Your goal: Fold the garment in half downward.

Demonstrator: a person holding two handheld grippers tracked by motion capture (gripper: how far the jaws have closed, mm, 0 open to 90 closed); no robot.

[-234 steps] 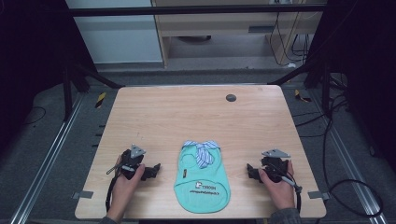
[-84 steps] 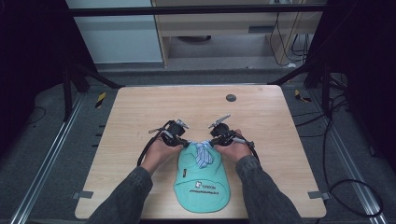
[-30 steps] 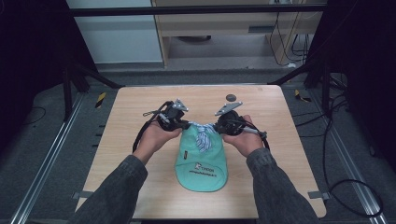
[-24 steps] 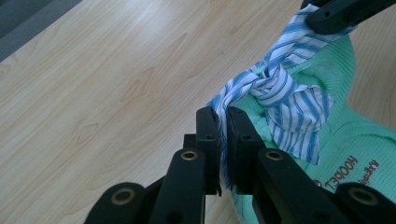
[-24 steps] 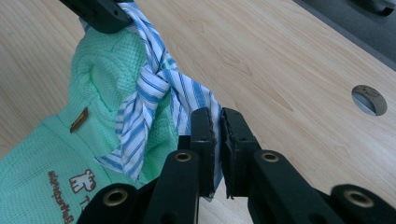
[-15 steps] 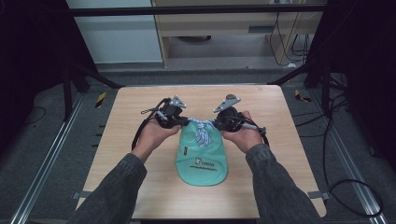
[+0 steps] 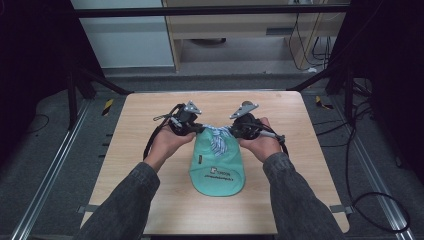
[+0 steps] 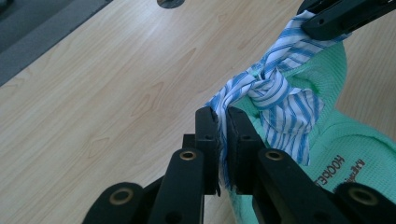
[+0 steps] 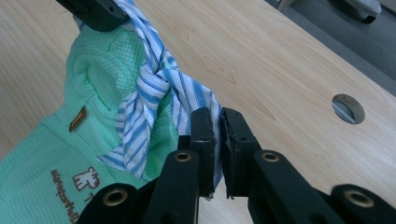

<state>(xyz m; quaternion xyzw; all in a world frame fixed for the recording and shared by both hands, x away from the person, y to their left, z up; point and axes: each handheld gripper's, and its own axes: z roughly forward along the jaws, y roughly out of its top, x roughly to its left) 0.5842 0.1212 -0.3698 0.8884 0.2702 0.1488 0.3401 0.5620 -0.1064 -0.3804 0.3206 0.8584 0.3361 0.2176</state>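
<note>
Two tools (image 7: 199,129) (image 7: 231,130), one green garment (image 7: 218,167), one table (image 7: 150,150).

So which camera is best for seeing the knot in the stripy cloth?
The left gripper view: the knot sits close and sharp, with the stripy cloth's ends running into both grippers' jaws. The right gripper view shows it close too, from the other side. In the high view it is tiny.

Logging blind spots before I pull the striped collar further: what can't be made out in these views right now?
- Print on the green garment: too small in the high view; cut off by the frame edge in both gripper views.
- Collar cloth inside each hand-held gripper: hidden by the shut jaws.
- Left hand-held gripper and right hand-held gripper jaws: covered by hands in the high view.
</note>
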